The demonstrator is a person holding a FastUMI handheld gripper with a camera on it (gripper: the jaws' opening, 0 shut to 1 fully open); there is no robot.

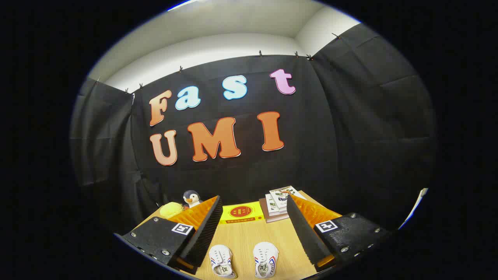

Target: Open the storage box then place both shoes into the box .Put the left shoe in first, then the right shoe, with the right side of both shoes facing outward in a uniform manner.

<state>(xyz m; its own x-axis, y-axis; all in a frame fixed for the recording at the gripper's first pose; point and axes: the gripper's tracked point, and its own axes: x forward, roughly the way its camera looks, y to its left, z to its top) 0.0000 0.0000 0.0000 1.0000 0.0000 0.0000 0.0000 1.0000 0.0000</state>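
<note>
My jaws (pixel 255 233) stand wide apart and released, gripping nothing, held above the wooden counter (pixel 249 237) with bare wood showing between them. Starting at my left, a round yellow plush toy (pixel 171 210) sits at the far corner of the counter, just beyond my left jaw, and a small penguin toy (pixel 191 198) stands upright right beside it, against the black cloth wall. Moving inward, a yellow box with a red round mark on its top (pixel 241 213) lies flat at the back of the counter, straight ahead between my jaws and well beyond them; I take it for the storage box, and its top looks closed. Nearer to me, the two white shoes rest on the wood between my jaws, below and a little ahead of them. The left-hand shoe (pixel 221 262) lies close to my left jaw, laces up, with red and blue stripes on its side. The right-hand shoe (pixel 265 259) sits just beside it, apart from it by a strip of bare wood, also laces up with the same stripes. I cannot tell which foot each one fits. Further right, at the back and just beyond my right jaw, a short stack of books (pixel 278 206) lies flat, the top one with an illustrated cover.
</note>
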